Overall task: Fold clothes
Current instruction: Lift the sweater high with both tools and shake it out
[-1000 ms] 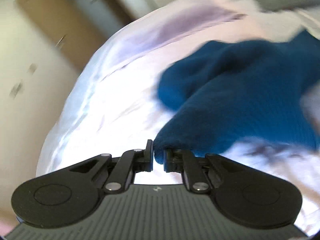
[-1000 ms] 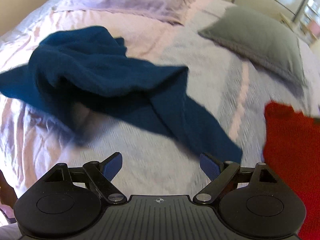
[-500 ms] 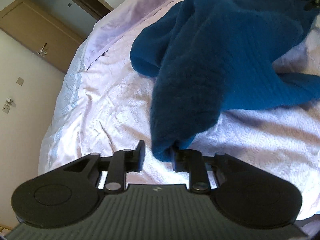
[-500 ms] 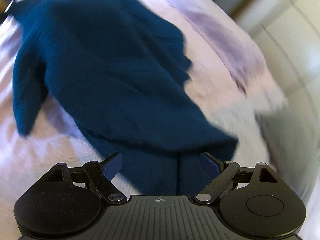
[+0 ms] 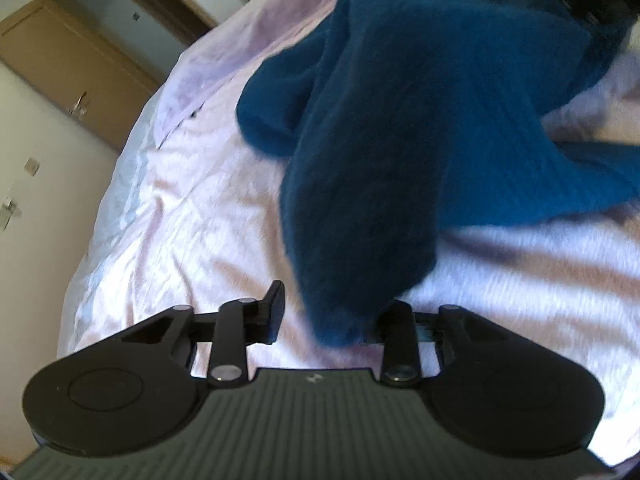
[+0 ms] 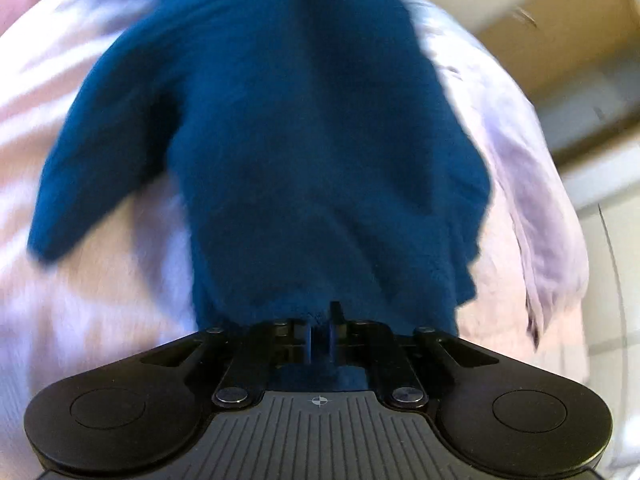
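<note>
The blue sweater (image 5: pixel 420 128) is lying bunched on the pale bedspread (image 5: pixel 192 208); soft, limp knit, likely draping and stretching under its own weight; best taken at hem or shoulder seams. The left gripper (image 5: pixel 324 316) is standing spread, cloth lying against one finger; the right gripper (image 6: pixel 320 332) is pinching an edge. In the right view, the long axis is running from 6 toward 12 o'clock.

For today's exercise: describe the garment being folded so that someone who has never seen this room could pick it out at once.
Start at the bed, spread with pale pink, wrinkled bedding. Sprawled across it lies a dark teal knitted sweater, one end between the fingers of the open left claw, another pinched in the right claw. It is the only dark, fuzzy thing against the pale, smooth bedding.
</note>
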Demonstrator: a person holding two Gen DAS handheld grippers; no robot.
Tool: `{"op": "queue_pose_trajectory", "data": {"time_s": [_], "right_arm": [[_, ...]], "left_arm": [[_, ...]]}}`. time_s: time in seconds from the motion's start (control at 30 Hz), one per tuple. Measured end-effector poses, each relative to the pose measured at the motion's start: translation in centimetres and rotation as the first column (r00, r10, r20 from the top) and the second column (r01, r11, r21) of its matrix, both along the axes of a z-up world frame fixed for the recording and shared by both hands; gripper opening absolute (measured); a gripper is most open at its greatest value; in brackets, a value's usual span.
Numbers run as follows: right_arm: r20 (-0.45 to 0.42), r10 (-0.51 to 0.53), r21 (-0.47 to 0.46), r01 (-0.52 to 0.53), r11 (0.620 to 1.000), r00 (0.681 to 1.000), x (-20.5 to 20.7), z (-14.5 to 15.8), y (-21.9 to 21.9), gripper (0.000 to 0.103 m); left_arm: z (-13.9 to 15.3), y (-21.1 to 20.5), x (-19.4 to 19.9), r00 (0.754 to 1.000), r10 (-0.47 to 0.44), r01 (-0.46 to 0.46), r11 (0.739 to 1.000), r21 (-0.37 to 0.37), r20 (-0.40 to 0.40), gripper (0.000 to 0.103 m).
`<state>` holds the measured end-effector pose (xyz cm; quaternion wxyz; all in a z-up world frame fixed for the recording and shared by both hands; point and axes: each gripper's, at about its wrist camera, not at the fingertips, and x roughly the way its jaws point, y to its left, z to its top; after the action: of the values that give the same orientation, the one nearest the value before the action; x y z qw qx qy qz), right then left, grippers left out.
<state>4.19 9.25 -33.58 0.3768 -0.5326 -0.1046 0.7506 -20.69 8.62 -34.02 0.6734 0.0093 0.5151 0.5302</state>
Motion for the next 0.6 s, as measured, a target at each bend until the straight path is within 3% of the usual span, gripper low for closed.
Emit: {"op": "queue_pose_trajectory", "data": {"time_s": [0.03, 0.13, 0.2, 0.33, 0.43, 0.6], "right_arm": [[-0.04, -0.043, -0.005, 0.043, 0.999, 0.998, 0.4, 0.9, 0.6, 0.005], [-0.159, -0.171, -0.029, 0.169, 0.985, 0.972, 1.5, 3.7, 2.2, 0.005], [-0.211, -0.222, 0.026, 0.233, 0.972, 0.952, 2.1, 6.8, 2.4, 0.004], [-0.309, -0.292, 0.167, 0.354, 0.92, 0.905, 3.1, 13.9, 2.2, 0.003], [-0.387, -0.33, 0.261, 0.445, 0.857, 0.861, 3.9, 19.2, 2.1, 0.003], [-0.487, -0.32, 0.421, 0.539, 0.729, 0.813, 2.0, 28.0, -0.4, 0.003]], "left_arm": [[0.4, 0.1, 0.2, 1.0, -0.01, 0.009, 1.0, 0.011, 0.023, 0.009], [3.8, 1.6, -0.7, 0.985, 0.049, -0.061, 0.996, 0.068, 0.163, 0.007], [7.0, 2.9, -1.8, 0.967, 0.081, -0.111, 0.988, 0.109, 0.242, 0.007], [13.5, 5.7, -2.3, 0.95, -0.016, -0.053, 0.976, 0.209, 0.312, 0.007], [19.4, 7.5, -2.5, 0.931, -0.128, 0.013, 0.948, 0.318, 0.343, 0.007], [30.7, 9.8, -4.6, 0.878, -0.295, 0.061, 0.85, 0.523, 0.377, 0.007]]}}
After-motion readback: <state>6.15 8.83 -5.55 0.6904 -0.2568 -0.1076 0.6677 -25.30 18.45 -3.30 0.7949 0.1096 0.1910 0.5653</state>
